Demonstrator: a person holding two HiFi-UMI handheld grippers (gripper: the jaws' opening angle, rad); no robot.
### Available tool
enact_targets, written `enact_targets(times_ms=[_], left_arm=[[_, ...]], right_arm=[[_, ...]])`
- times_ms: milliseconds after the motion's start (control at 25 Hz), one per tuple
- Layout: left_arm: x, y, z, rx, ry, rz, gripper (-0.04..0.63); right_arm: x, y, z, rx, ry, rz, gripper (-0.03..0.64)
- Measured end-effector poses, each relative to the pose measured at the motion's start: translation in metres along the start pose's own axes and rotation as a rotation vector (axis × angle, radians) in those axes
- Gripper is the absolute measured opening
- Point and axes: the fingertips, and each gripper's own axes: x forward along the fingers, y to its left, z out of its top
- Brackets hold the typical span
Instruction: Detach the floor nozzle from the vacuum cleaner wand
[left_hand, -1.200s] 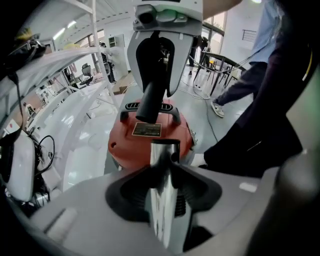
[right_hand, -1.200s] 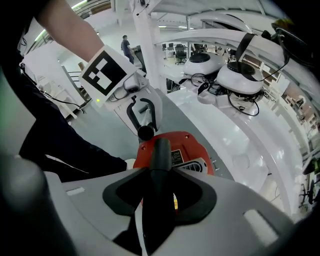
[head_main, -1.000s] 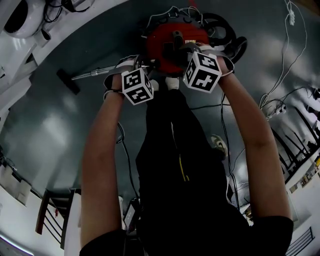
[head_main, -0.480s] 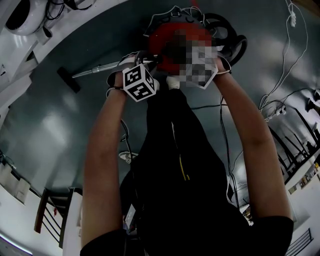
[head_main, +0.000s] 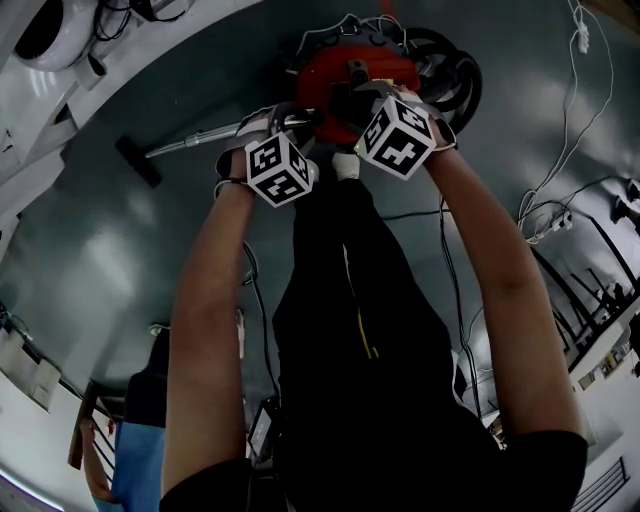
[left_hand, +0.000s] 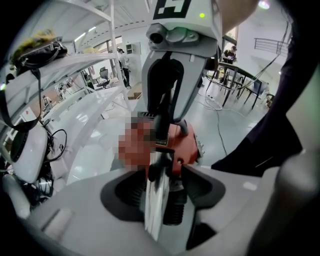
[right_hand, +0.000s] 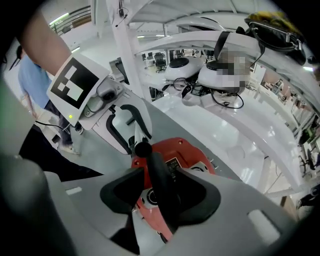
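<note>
Partly hidden: two tongs at a red vacuum cleaner

Marker cubes (head_main: 277, 170) and forearms (head_main: 205, 300) cover both tong tips from above. The join between nozzle and tube is too small and dark to judge.

The left tongs (left_hand: 159, 197) have just been opening. A shiny metal tube (head_main: 195, 139) sits between the jaws with a gap either side, unpressed. The right tongs (right_hand: 161, 197) have also been opening and stand wide, with a black handle (right_hand: 155, 185) loose between them.

The tube runs long and low from the left tongs toward the floor's edge by the white benches (head_main: 35, 95). It ends at the dark floor nozzle (head_main: 135, 160), which lies crosswise on the grey floor (head_main: 120, 260).

Beyond the tongs sits the red vacuum cleaner (head_main: 345, 75), with a coiled black hose (head_main: 462, 85). Loose cables (head_main: 545, 213) trail along the floor's opposite side.
</note>
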Motion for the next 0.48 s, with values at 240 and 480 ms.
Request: enact_targets(times_ms=[240,480], left_arm=[[-0.013,0.001,-0.004,-0.031,-0.023,0.033,0.241],[-0.027,0.000,-0.005,-0.145,-0.051,0.051,0.240]], right_arm=[[-0.006,0.001,-0.002,0.025,-0.017,-0.038,0.201],[-0.013,-0.002,-0.006,0.094,-0.044,-0.073,0.198]])
